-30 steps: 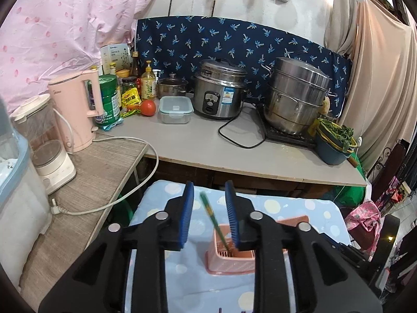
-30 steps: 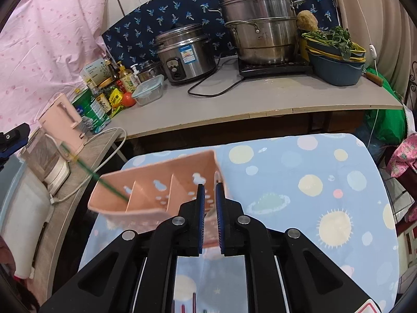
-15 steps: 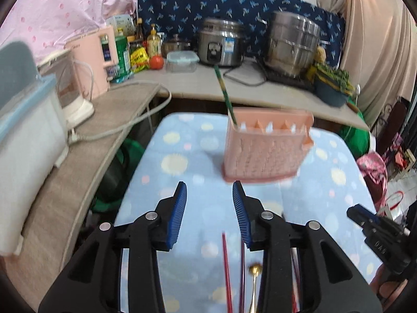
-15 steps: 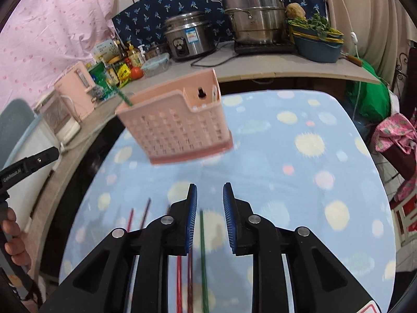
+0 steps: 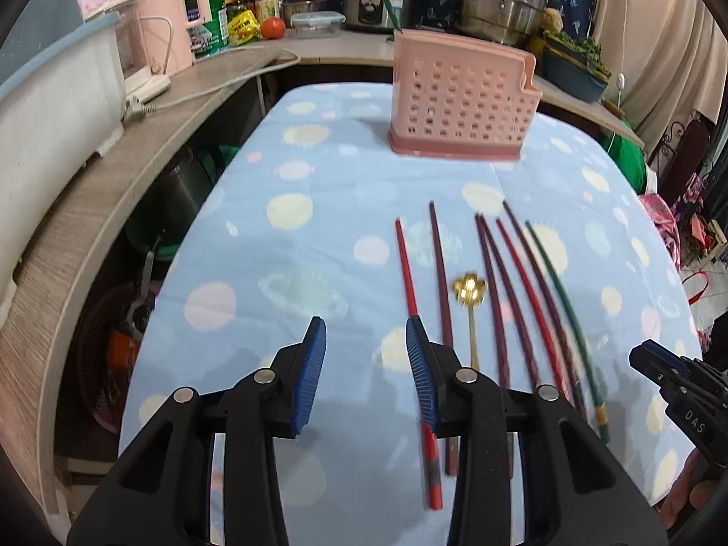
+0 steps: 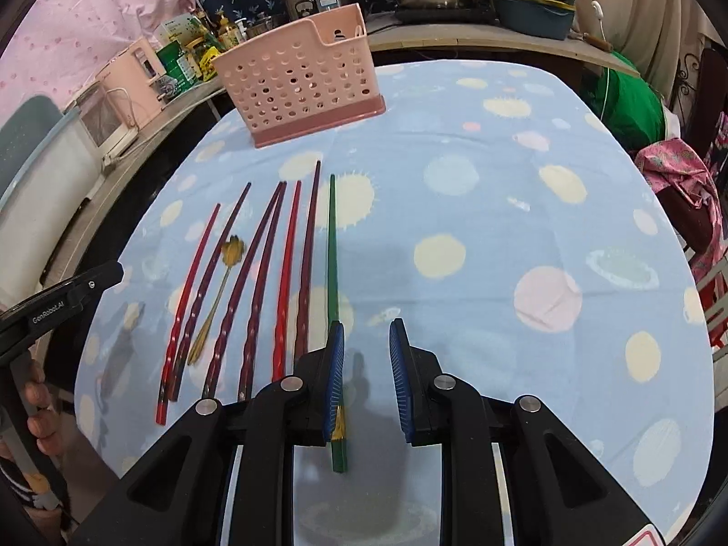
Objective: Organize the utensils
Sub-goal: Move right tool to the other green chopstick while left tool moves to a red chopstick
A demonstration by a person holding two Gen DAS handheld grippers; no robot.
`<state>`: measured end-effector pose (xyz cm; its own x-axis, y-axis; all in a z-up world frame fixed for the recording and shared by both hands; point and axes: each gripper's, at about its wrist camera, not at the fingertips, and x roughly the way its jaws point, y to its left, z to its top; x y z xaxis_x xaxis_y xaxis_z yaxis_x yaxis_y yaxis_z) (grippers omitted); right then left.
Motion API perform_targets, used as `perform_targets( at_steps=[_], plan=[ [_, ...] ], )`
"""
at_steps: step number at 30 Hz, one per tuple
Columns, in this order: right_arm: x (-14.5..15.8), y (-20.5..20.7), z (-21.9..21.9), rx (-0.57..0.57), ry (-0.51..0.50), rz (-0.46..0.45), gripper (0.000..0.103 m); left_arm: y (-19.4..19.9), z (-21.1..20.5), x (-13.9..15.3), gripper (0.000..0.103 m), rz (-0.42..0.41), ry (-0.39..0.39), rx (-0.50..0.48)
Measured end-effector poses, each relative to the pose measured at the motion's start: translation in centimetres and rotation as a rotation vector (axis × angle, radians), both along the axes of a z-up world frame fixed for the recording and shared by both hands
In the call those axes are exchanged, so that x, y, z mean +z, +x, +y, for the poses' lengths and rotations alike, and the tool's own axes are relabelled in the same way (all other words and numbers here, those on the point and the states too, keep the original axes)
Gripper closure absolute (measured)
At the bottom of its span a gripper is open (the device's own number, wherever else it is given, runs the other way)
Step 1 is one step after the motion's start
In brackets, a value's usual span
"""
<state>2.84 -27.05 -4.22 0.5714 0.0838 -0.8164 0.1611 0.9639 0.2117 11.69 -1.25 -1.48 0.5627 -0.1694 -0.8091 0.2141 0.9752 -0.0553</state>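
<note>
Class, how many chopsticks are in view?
8. Seven chopsticks lie side by side on the spotted cloth, green one rightmost; an eighth, green, stands in the pink basket. More may be hidden inside.

chopstick ends (image 5: 434,477) hidden by left gripper (image 5: 366,377) | holder (image 6: 300,77) contents unclear

My left hand-held gripper (image 5: 366,364) is matte black plastic with ribbed blue pads and round silver screws. My right hand-held gripper (image 6: 364,371) matches it. "GenRobot.AI" is printed in white at the right view's left edge, above bare fingers (image 6: 43,425).
</note>
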Motion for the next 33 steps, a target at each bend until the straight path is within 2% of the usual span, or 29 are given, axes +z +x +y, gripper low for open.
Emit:
perform_targets(
  at_steps=[6,14,18,23,28,33],
  plan=[
    [-1.8,-1.2,1.3,0.017,0.004,0.037,0.082,-1.5,0.5,-2.0,0.068,0.045,-0.016,0.006],
    [-2.0,-1.5,2.5,0.043,-0.028,0.039,0.082,-2.9,0.7,-2.9,0.068,0.068,-0.019,-0.008],
    [-2.5,-1.7,2.6,0.048,-0.028,0.052,0.082,-3.4,0.5,-3.0,0.062,0.068,-0.015,-0.015],
    [-2.9,-2.0,2.5,0.052,-0.033,0.056,0.086,-4.2,0.1,-3.0,0.06,0.068,-0.014,-0.034],
    [-3.0,-2.1,2.2,0.041,-0.035,0.054,0.095,-5.2,-0.6,-3.1,0.06,0.074,-0.011,-0.067],
    [-3.1,-2.3,2.1,0.039,-0.028,0.05,0.096,-6.2,-1.3,-3.4,0.057,0.074,0.0,-0.094]
  ],
)
